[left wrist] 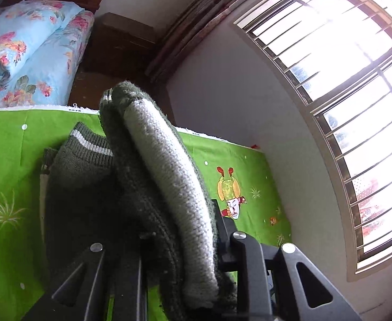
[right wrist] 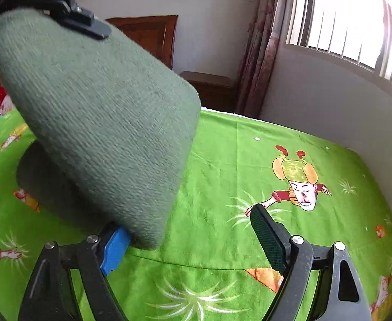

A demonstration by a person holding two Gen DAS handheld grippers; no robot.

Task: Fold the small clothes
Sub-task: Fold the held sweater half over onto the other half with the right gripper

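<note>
Bed edge: the green cartoon sheet [right wrist: 222, 160] ends at a white fringe at the far side, with a white wall along its right side under the barred window [left wrist: 343, 80].
Open room: the sheet's right half lies bare in the right wrist view; a dark wooden cabinet [left wrist: 121, 45] stands beyond the far edge.
Left gripper [left wrist: 169, 240]: its jaws are clenched on a thick fold of the green knit garment [left wrist: 147, 187], which fills the gap between them and rises above the sheet.
Garment position: held up off the bed on one side, its lower part draping to the sheet; a striped cuff [left wrist: 91, 144] lies on the sheet at the left.
Right gripper [right wrist: 190, 238]: jaws spread wide and released; the blue pad [right wrist: 115, 248] sits just beside the garment's hanging edge, contact unclear; the black pad [right wrist: 268, 238] is over bare sheet.
Count: one knit garment, two grippers, one floral pillow [left wrist: 22, 26] on floral bedding.
</note>
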